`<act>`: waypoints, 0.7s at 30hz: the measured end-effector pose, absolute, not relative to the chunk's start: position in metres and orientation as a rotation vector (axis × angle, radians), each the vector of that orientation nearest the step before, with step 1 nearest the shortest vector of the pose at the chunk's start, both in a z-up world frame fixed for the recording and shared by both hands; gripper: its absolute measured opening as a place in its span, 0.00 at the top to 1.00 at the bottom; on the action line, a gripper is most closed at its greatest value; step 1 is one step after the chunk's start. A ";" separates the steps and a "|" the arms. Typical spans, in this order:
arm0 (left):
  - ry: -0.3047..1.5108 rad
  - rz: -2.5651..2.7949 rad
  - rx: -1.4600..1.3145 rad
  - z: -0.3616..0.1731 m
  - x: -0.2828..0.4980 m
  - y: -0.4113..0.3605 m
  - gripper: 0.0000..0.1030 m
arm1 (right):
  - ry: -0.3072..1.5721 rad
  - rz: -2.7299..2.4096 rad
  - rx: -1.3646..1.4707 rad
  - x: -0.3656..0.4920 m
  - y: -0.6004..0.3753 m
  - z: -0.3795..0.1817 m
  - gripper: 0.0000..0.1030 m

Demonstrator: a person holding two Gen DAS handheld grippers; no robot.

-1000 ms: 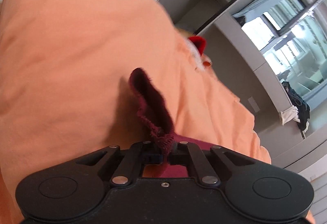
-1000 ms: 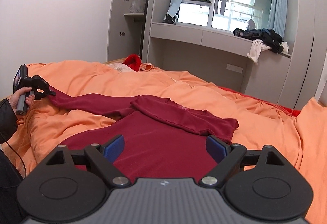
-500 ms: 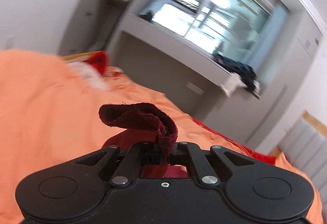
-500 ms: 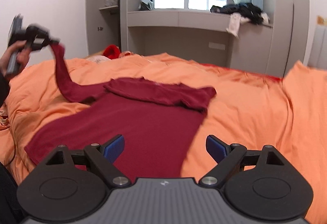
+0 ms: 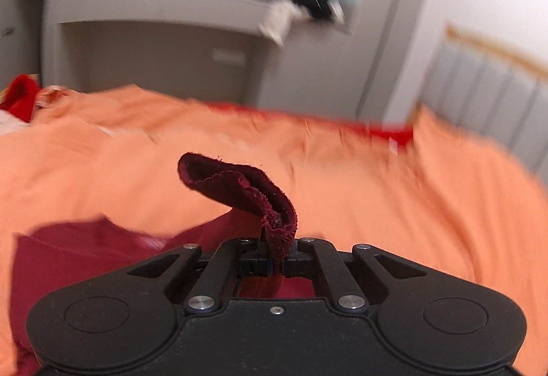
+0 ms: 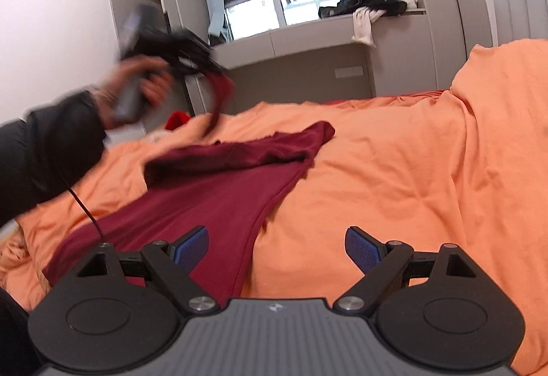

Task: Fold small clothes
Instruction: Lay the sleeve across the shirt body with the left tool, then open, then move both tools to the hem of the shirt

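Right wrist view takes in the whole scene: an orange duvet covers the bed, and on it lies the dark red top, body spread flat, one sleeve already folded across the chest. The other sleeve rises off the bed to the left gripper, held up near the shoulder end of the garment and blurred in the picture. The right gripper hovers low near the hem with its blue pads wide apart and nothing between them. In the left wrist view the left gripper has its fingers closed tight on the sleeve cuff, the frayed edge curling up and over above the grip. The step in hand looks to be folding this second sleeve across the body. To do it well, I would carry the cuff over in a low arc so the slack does not drag the chest cloth, lay it parallel to the first sleeve, and let go only once the cuff rests flat. The free right gripper could press the body near the hem, since thin knit on a soft duvet probably bunches easily
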State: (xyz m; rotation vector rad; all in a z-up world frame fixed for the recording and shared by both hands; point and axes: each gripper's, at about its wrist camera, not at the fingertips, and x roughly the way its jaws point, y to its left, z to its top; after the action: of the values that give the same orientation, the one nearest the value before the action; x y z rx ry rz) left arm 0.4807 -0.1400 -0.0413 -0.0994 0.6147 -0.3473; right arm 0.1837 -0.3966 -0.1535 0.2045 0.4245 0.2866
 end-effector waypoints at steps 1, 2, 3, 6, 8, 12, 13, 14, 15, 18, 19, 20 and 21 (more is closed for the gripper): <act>0.646 -0.348 -0.051 -0.058 0.485 -0.156 0.97 | 0.415 0.291 0.212 0.184 -0.398 -0.154 0.12; 0.667 -0.347 -0.011 -0.074 0.487 -0.168 0.97 | 0.408 0.296 0.209 0.182 -0.400 -0.156 0.12; 0.683 -0.342 0.016 -0.083 0.487 -0.178 0.97 | 0.401 0.302 0.200 0.181 -0.401 -0.159 0.12; 0.783 -0.379 0.059 -0.116 0.491 -0.195 0.92 | 0.386 0.336 0.205 0.179 -0.402 -0.164 0.12; 0.823 -0.412 0.083 -0.126 0.494 -0.202 0.67 | 0.387 0.350 0.209 0.181 -0.400 -0.165 0.12; 0.794 -0.409 0.096 -0.118 0.487 -0.194 0.51 | 0.382 0.343 0.202 0.181 -0.403 -0.169 0.12; 0.783 -0.407 0.068 -0.111 0.486 -0.185 0.40 | 0.385 0.337 0.220 0.181 -0.406 -0.170 0.12; 0.753 -0.405 0.039 -0.101 0.482 -0.171 0.28 | 0.384 0.330 0.237 0.181 -0.408 -0.171 0.12; 0.713 -0.392 0.022 -0.089 0.479 -0.160 0.23 | 0.379 0.321 0.249 0.180 -0.411 -0.172 0.12; 0.600 -0.251 0.002 -0.065 0.471 -0.108 0.03 | 0.360 0.283 0.265 0.178 -0.416 -0.173 0.12; 0.576 -0.180 0.004 -0.061 0.470 -0.085 0.02 | 0.355 0.271 0.267 0.178 -0.416 -0.173 0.12; 0.561 -0.099 0.031 -0.060 0.469 -0.062 0.02 | 0.349 0.263 0.267 0.177 -0.416 -0.173 0.12; 0.560 -0.025 0.070 -0.061 0.469 -0.046 0.02 | 0.344 0.258 0.263 0.177 -0.416 -0.172 0.12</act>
State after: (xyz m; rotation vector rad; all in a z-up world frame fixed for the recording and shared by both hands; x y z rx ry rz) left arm 0.4691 -0.0457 -0.0606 0.0699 0.5601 -0.0250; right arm 0.1770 -0.4157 -0.1721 0.2632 0.3445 0.2581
